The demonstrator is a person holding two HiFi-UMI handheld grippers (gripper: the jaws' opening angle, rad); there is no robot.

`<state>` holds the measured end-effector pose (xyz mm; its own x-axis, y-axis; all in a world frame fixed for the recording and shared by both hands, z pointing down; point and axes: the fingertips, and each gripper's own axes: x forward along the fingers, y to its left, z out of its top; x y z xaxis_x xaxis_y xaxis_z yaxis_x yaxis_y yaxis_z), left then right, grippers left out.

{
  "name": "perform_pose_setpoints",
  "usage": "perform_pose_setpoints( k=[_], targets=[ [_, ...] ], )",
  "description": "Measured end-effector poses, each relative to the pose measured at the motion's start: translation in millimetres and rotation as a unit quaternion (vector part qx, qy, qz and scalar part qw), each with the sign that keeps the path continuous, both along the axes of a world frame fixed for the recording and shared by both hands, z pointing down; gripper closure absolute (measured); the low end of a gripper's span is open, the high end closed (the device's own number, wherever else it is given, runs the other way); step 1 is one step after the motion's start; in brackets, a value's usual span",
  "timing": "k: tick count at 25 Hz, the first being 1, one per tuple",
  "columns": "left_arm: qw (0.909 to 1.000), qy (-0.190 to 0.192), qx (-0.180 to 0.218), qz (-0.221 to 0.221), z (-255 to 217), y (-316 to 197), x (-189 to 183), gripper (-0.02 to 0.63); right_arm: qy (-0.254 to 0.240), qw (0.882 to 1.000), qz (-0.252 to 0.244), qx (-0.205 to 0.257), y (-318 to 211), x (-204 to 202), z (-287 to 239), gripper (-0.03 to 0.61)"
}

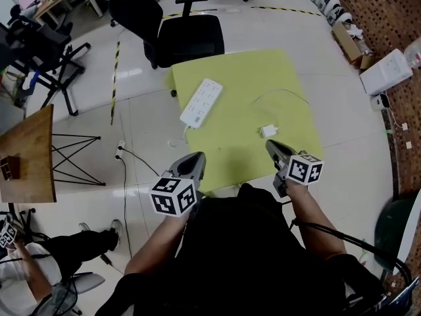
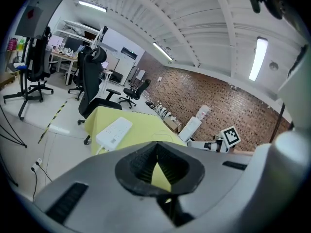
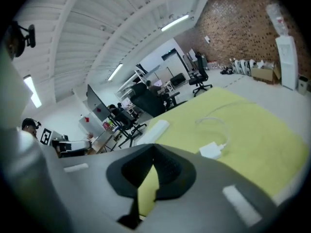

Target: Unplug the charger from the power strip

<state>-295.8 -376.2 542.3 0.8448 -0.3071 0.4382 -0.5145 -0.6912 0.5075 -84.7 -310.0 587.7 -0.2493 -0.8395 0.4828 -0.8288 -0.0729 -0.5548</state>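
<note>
In the head view, a yellow-green table (image 1: 289,78) stands on a pale tiled floor (image 1: 138,120). A black office chair (image 1: 189,37) is at its far side and a wooden table (image 1: 29,153) is at the left. The white power strip (image 1: 200,102) lies on the left part of the table. The small white charger (image 1: 268,131) lies flat, apart from the strip, with its thin cable (image 1: 283,97) in a loop behind it. It is just ahead of the right gripper (image 1: 271,145). The left gripper (image 1: 197,157) is at the near edge.

In the left gripper view, the jaws are together with nothing between them. Beyond them are the strip (image 2: 114,132) and a brick wall (image 2: 214,96).

In the right gripper view, the jaws are also together and empty. The charger (image 3: 211,150) rests on the table beyond them, unplugged.
</note>
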Motion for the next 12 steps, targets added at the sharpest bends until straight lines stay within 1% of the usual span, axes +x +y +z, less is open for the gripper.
perform_pose_setpoints(
  k=[4,7,9,12],
  targets=[
    [0.9999,0.003,0.011,-0.003,-8.6,6.5,-3.3,0.606,0.048,0.997,-0.032,0.050,4.7,-26.8,-45.6,0.575],
    [0.9995,0.011,0.027,-0.013,-24.1,15.2,-3.7,0.607,0.100,0.989,-0.076,0.080,11.2,-44.5,-72.6,0.575],
    [0.9989,0.011,0.038,-0.025,-31.2,21.6,-3.8,0.607,0.112,0.984,-0.103,0.093,17.9,-51.6,-81.9,0.575],
    [0.9976,0.006,0.043,-0.053,-33.7,33.6,-5.0,0.607,0.110,0.980,-0.139,0.096,31.2,-58.4,-84.1,0.575]
  ],
)
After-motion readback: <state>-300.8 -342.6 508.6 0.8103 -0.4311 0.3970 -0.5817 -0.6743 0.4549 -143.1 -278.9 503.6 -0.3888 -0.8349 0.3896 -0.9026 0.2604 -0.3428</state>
